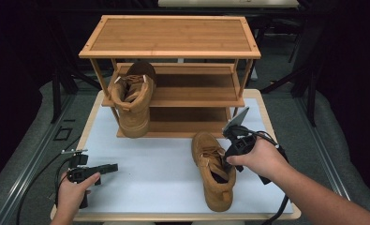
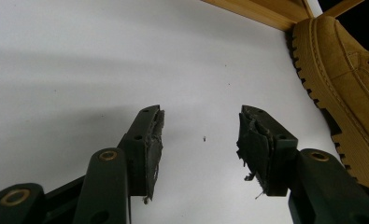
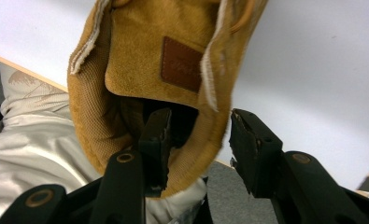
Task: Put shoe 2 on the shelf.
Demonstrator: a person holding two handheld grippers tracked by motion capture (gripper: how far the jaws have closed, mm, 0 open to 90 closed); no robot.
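One tan suede boot (image 1: 214, 169) lies toe toward twelve o'clock; the right gripper (image 3: 198, 140) straddles its collar, jaws wide, not yet pinching. Left gripper (image 2: 201, 137) waits open.

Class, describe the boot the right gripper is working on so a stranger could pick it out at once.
Start at the bamboo shoe rack on the white table. In front of its right end a tan lace-up boot lies on the tabletop, collar toward the person. Unlike the matching boot on the rack, its collar is straddled by the right gripper.
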